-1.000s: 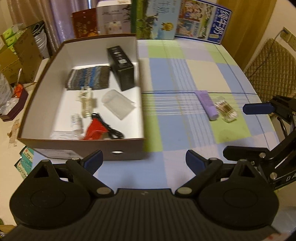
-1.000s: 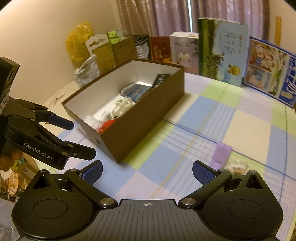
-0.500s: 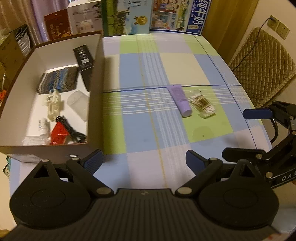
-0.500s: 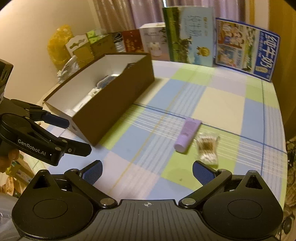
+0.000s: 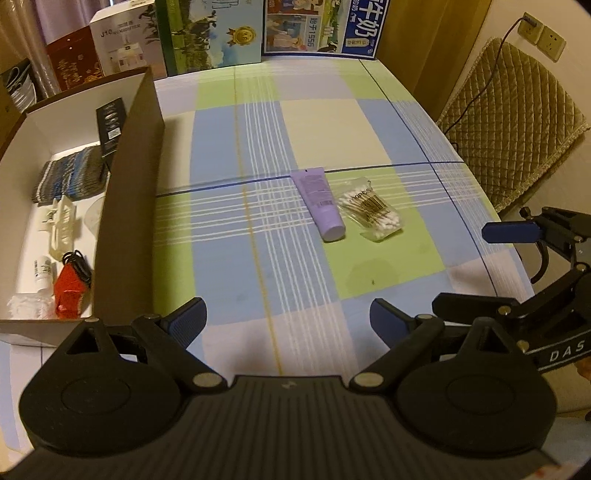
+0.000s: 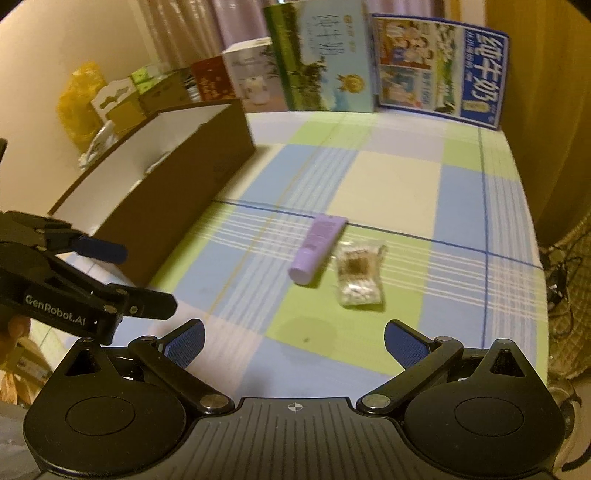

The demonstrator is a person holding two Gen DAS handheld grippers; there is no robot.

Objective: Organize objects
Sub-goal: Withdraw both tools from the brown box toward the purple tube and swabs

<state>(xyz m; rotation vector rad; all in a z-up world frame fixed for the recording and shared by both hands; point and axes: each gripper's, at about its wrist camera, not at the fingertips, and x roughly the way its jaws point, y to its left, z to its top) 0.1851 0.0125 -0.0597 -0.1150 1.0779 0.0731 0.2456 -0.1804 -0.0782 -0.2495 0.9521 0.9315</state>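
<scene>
A purple tube (image 5: 321, 202) lies on the checked tablecloth beside a clear bag of cotton swabs (image 5: 371, 207); both also show in the right wrist view, the tube (image 6: 317, 248) and the bag (image 6: 359, 271). A brown box with a white inside (image 5: 127, 206) stands at the left and holds a knitted cloth (image 5: 68, 177), a black carton (image 5: 110, 125), a small bottle (image 5: 43, 273), a red item (image 5: 70, 291) and other small things. My left gripper (image 5: 288, 319) is open and empty above the table's near edge. My right gripper (image 6: 294, 341) is open and empty, short of the tube and bag.
Cartons and printed boxes (image 5: 212, 33) stand along the table's far edge. A padded chair (image 5: 513, 122) is off the table's right side. Bags and boxes (image 6: 110, 99) are stacked beyond the brown box. The right gripper shows at the left wrist view's right edge (image 5: 517, 232).
Both views have swung right, away from the box. The tube and the swab bag now sit near the centre of each view, and the right gripper is closer to them.
</scene>
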